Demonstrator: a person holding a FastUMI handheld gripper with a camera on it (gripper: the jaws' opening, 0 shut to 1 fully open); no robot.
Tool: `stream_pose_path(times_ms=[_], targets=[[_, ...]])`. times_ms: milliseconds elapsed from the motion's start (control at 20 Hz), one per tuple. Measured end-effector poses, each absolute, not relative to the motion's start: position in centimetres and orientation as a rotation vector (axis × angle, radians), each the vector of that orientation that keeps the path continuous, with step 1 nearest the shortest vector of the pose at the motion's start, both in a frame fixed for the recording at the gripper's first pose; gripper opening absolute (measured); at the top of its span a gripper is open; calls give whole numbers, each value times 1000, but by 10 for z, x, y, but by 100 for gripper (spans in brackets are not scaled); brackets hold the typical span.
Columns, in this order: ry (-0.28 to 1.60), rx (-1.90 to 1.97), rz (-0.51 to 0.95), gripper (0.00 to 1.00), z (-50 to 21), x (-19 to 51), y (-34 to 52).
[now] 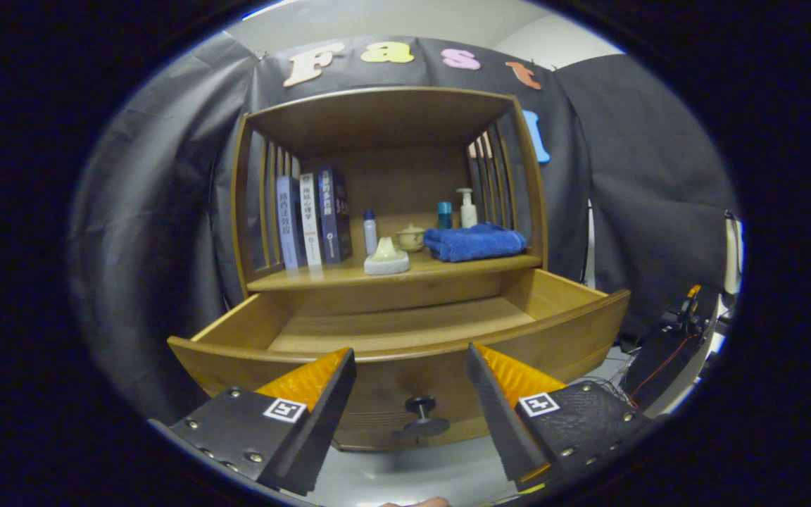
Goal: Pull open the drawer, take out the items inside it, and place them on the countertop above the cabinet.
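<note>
Jaws: gripper spread wide, nothing held; ribbed pads face each other across the gap.
Knob: dark round knob on a short stem, set in the drawer front, between the fingers and clear of both.
Drawer: wooden drawer pulled well out of the cabinet, toward the jaws. Long axis runs side to side; front panel bowed outward, smooth brown wood with a rounded top lip.
Drawer interior: flat plank floor visible, bare wood; the strip right behind the front panel is hidden by the lip.
Worktop: worktop just above and behind the open drawer, same wood, under a roofed hutch with slatted sides.
On worktop, near front edge: pale conical piece on a round base.
Right of it: folded blue towel, soft pile, long side across the worktop.
Behind: small lidded ceramic pot, slim pale bottle, teal cup, white pump bottle.
Left end: upright books, spines outward.
Surround: black cloth wall behind the cabinet.
</note>
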State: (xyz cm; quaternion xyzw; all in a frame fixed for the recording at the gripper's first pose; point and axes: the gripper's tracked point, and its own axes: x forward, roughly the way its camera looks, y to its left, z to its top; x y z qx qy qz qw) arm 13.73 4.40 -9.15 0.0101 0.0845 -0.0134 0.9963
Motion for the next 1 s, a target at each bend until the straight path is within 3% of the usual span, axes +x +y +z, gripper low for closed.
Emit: stream_pose_path(times_ms=[200, 1000], targets=[[178, 12, 33, 94, -94, 139, 59], [172, 30, 23, 95, -87, 182, 62]])
